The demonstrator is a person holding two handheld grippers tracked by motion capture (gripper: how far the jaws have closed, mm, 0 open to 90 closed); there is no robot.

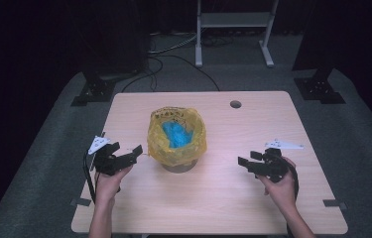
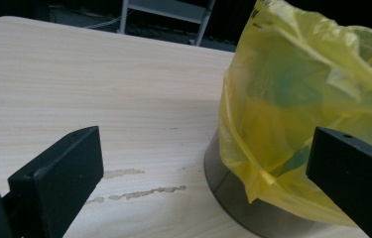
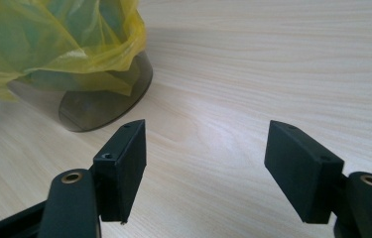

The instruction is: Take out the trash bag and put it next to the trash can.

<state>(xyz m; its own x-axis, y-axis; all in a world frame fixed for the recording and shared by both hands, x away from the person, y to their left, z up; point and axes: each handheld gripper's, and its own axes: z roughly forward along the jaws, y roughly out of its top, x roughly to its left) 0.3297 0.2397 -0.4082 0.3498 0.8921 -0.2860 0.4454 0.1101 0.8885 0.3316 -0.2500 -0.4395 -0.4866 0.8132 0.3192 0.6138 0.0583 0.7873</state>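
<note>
Two grippers flank a lined bin on the table.

Nearest me, the left gripper point(image 1: 125, 153) and the right gripper point(image 1: 247, 164) both hover low with jaws wide apart, holding nothing. Between them stands the small grey bin point(image 1: 178, 166), draped with a yellow bag point(image 1: 176, 136); the left gripper sits just beside the bag, the right one farther off. Something blue point(image 1: 176, 134) lies inside the bag.
</note>
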